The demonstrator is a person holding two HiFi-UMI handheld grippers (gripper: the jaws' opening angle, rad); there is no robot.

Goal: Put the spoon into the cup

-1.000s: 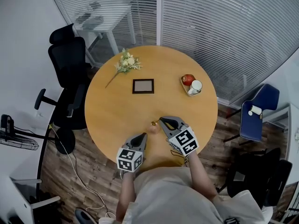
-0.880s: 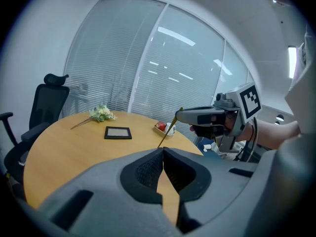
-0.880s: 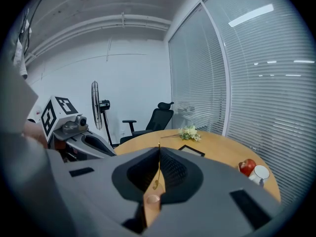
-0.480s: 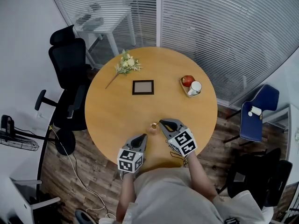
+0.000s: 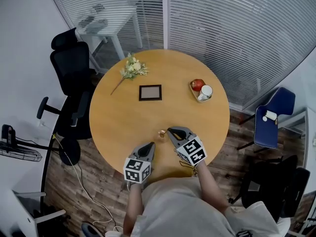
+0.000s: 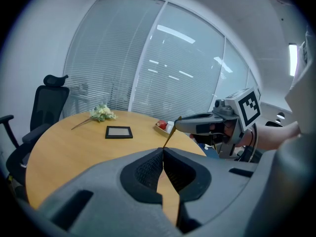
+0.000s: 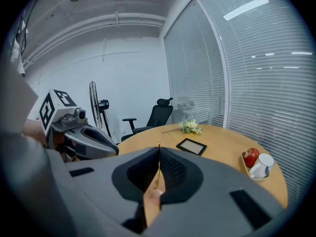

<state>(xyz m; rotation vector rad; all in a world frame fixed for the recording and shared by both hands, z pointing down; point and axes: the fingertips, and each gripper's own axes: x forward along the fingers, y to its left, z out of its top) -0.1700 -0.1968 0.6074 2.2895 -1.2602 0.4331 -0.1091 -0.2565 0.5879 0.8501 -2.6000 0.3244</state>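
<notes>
My right gripper [image 5: 169, 130] is shut on a thin golden spoon [image 5: 161, 132], held just above the round wooden table [image 5: 118, 117] near its front edge. In the right gripper view the spoon [image 7: 157, 168] stands upright between the jaws. The white cup [image 5: 207, 91] sits with a red apple [image 5: 198, 84] on a small tray at the table's far right, well away from the spoon. My left gripper [image 5: 150, 145] is shut with nothing in it, just left of and nearer than the right one. From the left gripper view the spoon [image 6: 170, 136] hangs down from the right gripper [image 6: 180, 123].
A dark picture frame [image 5: 150, 92] lies at the table's middle and a sprig of pale flowers [image 5: 131, 67] at the far left. A black office chair [image 5: 74, 73] stands left of the table, a blue chair [image 5: 271, 117] to the right, blinds behind.
Almost nothing has moved. The right gripper keeps the spoon and has shifted only slightly; the left gripper stays beside it.
</notes>
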